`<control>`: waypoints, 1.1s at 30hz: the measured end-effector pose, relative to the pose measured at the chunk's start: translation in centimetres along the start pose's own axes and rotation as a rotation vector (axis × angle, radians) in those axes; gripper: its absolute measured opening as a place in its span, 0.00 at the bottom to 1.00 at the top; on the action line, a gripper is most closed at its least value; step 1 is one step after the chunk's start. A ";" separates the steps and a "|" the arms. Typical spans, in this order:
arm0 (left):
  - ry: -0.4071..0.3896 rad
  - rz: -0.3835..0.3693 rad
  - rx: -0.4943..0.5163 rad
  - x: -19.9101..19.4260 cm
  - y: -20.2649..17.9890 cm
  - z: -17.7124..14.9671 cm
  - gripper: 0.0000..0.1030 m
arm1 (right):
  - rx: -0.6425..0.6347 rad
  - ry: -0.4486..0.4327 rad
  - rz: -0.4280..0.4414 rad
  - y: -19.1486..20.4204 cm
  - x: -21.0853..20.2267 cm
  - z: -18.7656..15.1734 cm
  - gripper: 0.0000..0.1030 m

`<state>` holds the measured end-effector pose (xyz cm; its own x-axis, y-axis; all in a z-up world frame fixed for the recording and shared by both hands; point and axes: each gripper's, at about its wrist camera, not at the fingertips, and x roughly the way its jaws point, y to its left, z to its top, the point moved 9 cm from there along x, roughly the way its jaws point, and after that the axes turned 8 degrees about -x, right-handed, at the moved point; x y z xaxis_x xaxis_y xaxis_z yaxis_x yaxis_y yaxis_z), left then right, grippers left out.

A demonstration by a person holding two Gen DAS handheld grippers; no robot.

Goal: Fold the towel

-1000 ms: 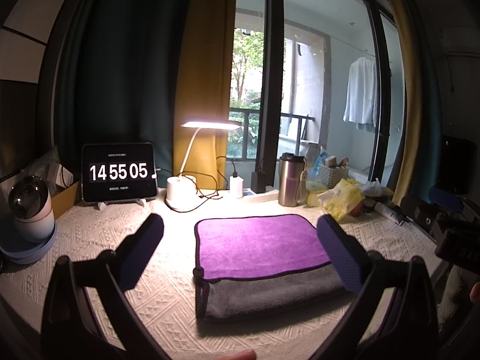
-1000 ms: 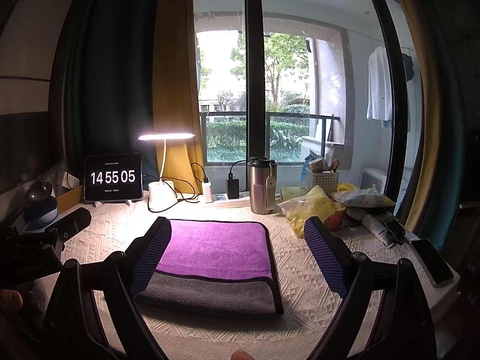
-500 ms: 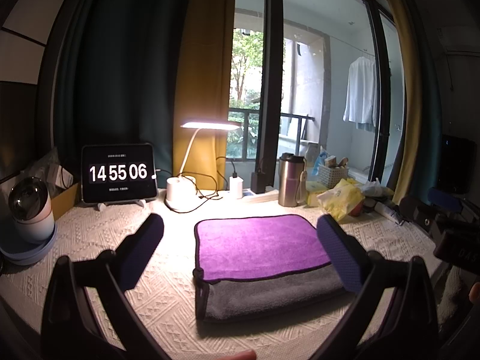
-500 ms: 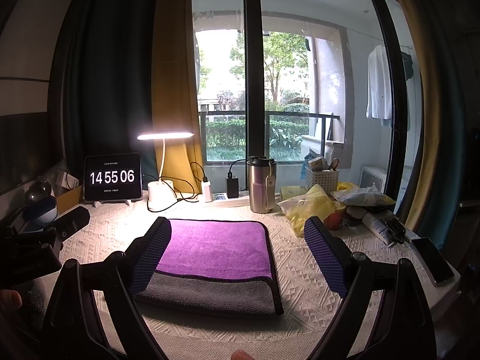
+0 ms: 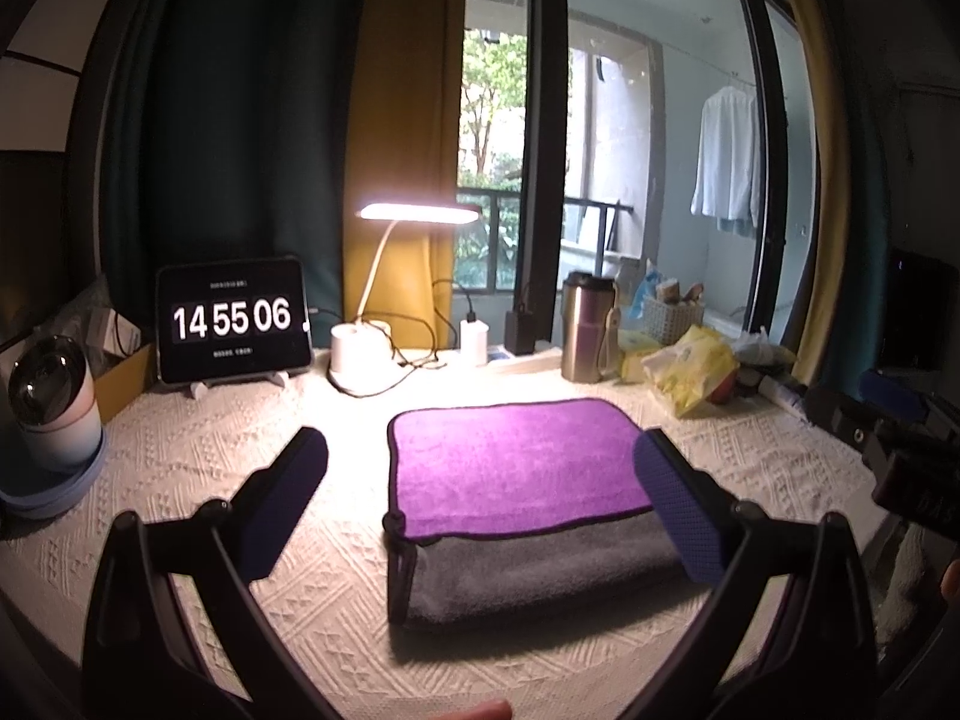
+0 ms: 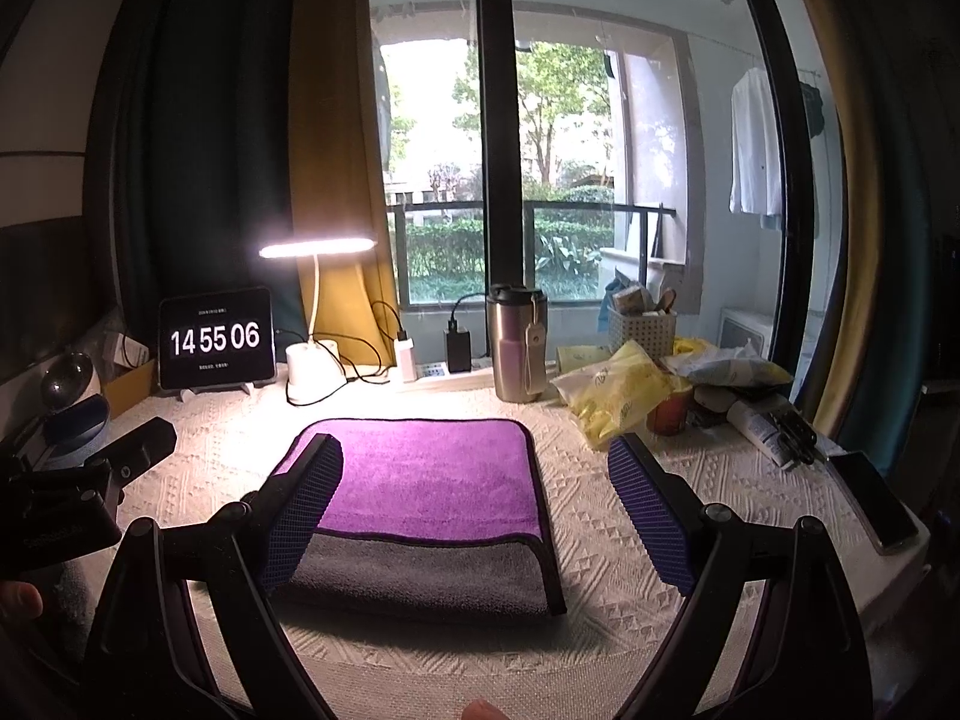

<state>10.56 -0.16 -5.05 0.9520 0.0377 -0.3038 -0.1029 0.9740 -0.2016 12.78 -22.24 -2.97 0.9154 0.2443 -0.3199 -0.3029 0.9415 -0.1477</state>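
Observation:
A folded towel (image 5: 516, 468), purple on top with a grey layer showing along its near edge, lies flat on the white textured tablecloth. It also shows in the right wrist view (image 6: 432, 480). My left gripper (image 5: 480, 510) is open and empty, held above the table just in front of the towel. My right gripper (image 6: 474, 510) is open and empty too, in front of the towel, its left finger overlapping the towel's left edge in view. Each gripper shows at the edge of the other's view.
At the back stand a tablet clock (image 5: 231, 321), a lit desk lamp (image 5: 360, 354), chargers with cables and a steel tumbler (image 5: 585, 327). A round pink-white device (image 5: 51, 408) is far left. Yellow bags (image 6: 618, 399), a basket, tubes and a phone (image 6: 873, 501) crowd the right side.
Nothing has visibly moved; only the clock changed from 14 55 05 to 14 55 06.

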 end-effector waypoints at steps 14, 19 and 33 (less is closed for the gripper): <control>0.142 0.040 0.018 4.5 0.5 -3.1 1.00 | 0.031 0.122 0.007 -1.3 3.9 -3.1 0.90; 0.193 0.061 0.020 6.1 0.9 -4.1 0.99 | 0.038 0.169 0.015 -1.9 5.4 -4.2 0.90; 0.404 0.080 -0.024 11.1 2.7 -8.3 0.98 | 0.030 0.299 0.060 -3.1 9.7 -7.5 0.79</control>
<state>18.43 1.07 -16.73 0.7512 0.0179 -0.6598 -0.1833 0.9660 -0.1824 20.62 -24.56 -12.68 0.7760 0.2247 -0.5893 -0.3422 0.9349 -0.0941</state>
